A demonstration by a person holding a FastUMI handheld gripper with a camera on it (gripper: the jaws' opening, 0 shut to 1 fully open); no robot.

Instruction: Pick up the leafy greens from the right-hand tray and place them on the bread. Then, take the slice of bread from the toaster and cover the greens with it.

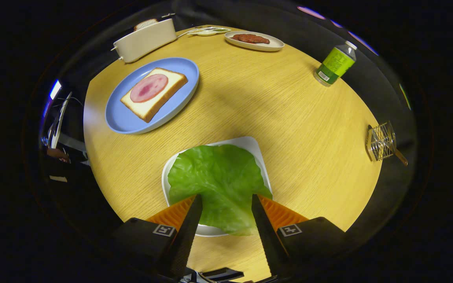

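- Leafy greens point(218, 182) lay as one broad, crinkled leaf on a small white tray point(255, 146), directly ahead of the gripper point(226, 202) and partly between its two fingers, the near edge of the leaf drooping over the tray's near rim.
- The gripper stood wide open with nothing in its hold; its fingers flanked the near part of the leaf, one at each side, and whether either tip touched the leaf could not be told.
- The leaf was nearly as wide as it was long; what long axis it had ran roughly straight away from the gripper, from the overhanging near edge to the far edge that left the tray's far corner bare, so the fingers straddled it across its width.
- I judged the coming move to turn on this: the greens lay in line with the fingers, so little more than lowering and closing seemed needed, with no turn to either side.
- The bread point(153, 94), topped with a round pink slice of meat point(149, 87), sat on a blue plate point(132, 120) well beyond the tray and off to the left of the fingers' line, with its long side lying at a slant.
- The toaster point(144, 40) stood just beyond the plate, a slice showing at its top.
- A green bottle point(335, 64) stood far off to the right, well apart from everything the task needed.
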